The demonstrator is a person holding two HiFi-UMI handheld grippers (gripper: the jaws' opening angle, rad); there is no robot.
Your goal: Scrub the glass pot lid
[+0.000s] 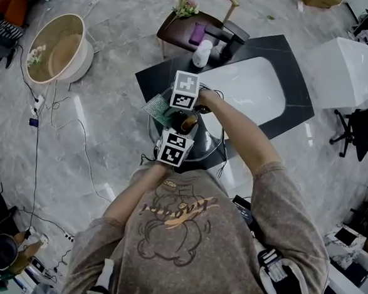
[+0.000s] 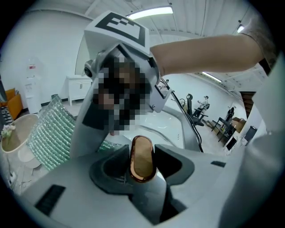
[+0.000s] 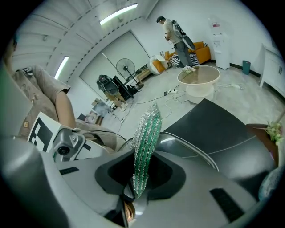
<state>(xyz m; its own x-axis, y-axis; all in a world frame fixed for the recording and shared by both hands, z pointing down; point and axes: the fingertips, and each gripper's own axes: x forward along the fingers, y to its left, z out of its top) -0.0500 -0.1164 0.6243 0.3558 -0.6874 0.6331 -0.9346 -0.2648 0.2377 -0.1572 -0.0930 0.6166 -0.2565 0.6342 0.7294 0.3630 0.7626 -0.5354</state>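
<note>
Your left gripper point(image 2: 142, 165) is pinching the glass pot lid's point(image 3: 192, 150) smooth, rounded brown knob point(image 2: 141, 151). Your right gripper point(image 3: 141, 174) is clamping a knobbly green-and-silver scouring pad point(image 3: 147, 138) near its shiny metal rim.

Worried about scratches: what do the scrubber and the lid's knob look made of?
Scrubber: green pad shot through with glittering silver threads, so probably metallic-fibre cloth. Knob: smooth, glossy amber-brown with highlights, plastic or lacquered wood; cannot tell which.
</note>
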